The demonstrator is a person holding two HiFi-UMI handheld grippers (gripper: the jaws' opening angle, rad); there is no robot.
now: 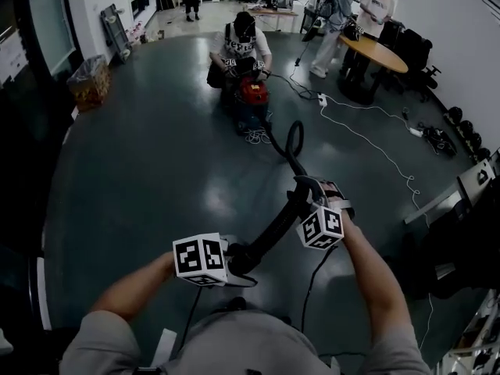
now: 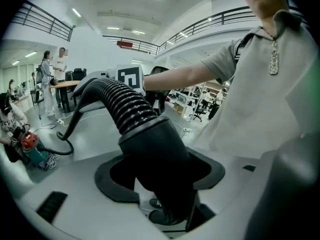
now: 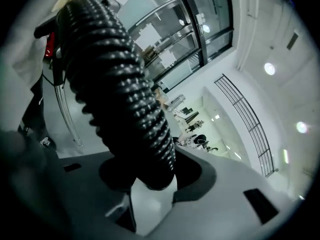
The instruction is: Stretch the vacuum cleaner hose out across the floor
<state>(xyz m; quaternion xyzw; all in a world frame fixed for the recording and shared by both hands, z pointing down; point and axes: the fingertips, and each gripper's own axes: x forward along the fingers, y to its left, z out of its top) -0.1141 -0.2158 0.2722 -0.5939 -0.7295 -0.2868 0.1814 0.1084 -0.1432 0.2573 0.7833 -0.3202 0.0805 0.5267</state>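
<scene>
Grey left gripper (image 2: 160,178): mine, clamped on the smooth black cuff (image 2: 155,149) at the end of the vacuum cleaner hose (image 1: 275,223).
Right gripper (image 3: 155,178): further along, grasping the ribbed part of the hose, which fills the gap between my jaws.
Hose run: raised between my two grippers. Past the right one it arches up, then drops to the dark floor (image 1: 141,170) and runs on to the vacuum.
Vacuum cleaner (image 1: 252,92): red, on the floor well ahead of me.
Person (image 1: 242,41): crouched just behind the vacuum cleaner.
White cable (image 1: 367,143): trails over the floor on my right.
Round table (image 1: 376,51): far right, with people standing beside it.
</scene>
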